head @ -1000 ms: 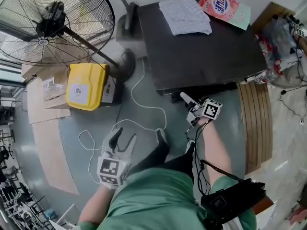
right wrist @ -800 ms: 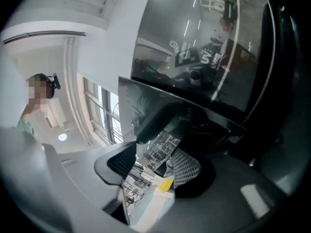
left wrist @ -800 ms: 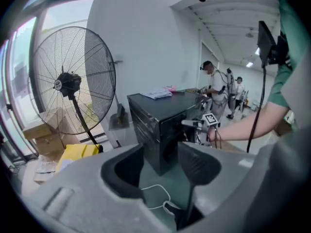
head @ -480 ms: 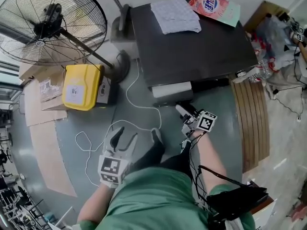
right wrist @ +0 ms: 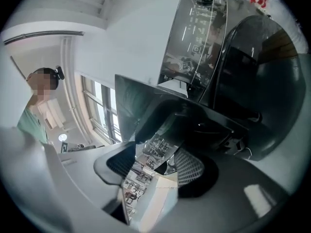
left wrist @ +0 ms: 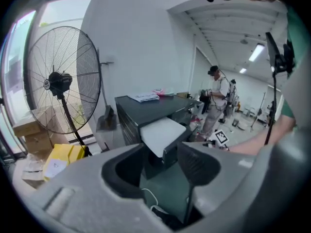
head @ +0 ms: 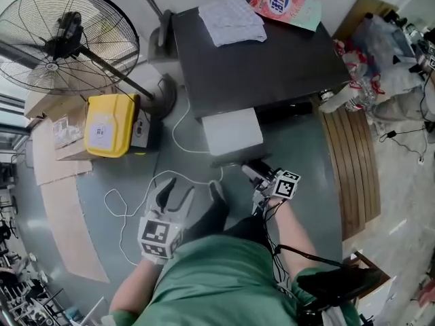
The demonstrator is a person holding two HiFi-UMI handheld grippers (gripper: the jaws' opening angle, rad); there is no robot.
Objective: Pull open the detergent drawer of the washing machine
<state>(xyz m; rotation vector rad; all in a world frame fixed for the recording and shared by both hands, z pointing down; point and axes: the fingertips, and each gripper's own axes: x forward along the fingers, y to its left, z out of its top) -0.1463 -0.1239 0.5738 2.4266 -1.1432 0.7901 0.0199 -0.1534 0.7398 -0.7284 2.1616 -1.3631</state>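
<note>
The dark washing machine (head: pixel 265 53) stands ahead of me, seen from above. Its pale detergent drawer (head: pixel 232 131) sticks far out of the front. My right gripper (head: pixel 250 170) is shut on the drawer's dark glossy front panel (right wrist: pixel 146 110); its jaws have just been closing, and in the right gripper view (right wrist: pixel 155 164) the panel's edge sits between the pads. My left gripper (head: pixel 175 192) hangs open over the floor, left of the drawer, with nothing between its fingers. From the left gripper view (left wrist: pixel 163 154) the drawer (left wrist: pixel 163 132) shows beyond the jaws.
A big pedestal fan (head: pixel 61 36) and a yellow container (head: pixel 107 124) stand left of the machine. A white cable (head: pixel 170 175) loops over the floor. A cloth (head: pixel 231 19) and a detergent packet (head: pixel 285 7) lie on the machine. Wooden boards (head: pixel 346 168) lie at right. A person (left wrist: pixel 214 101) stands farther off.
The drawer has slid out of the machine's front, from closed to far out, as my right gripper drew back toward me. My left gripper keeps about its place in the picture.
</note>
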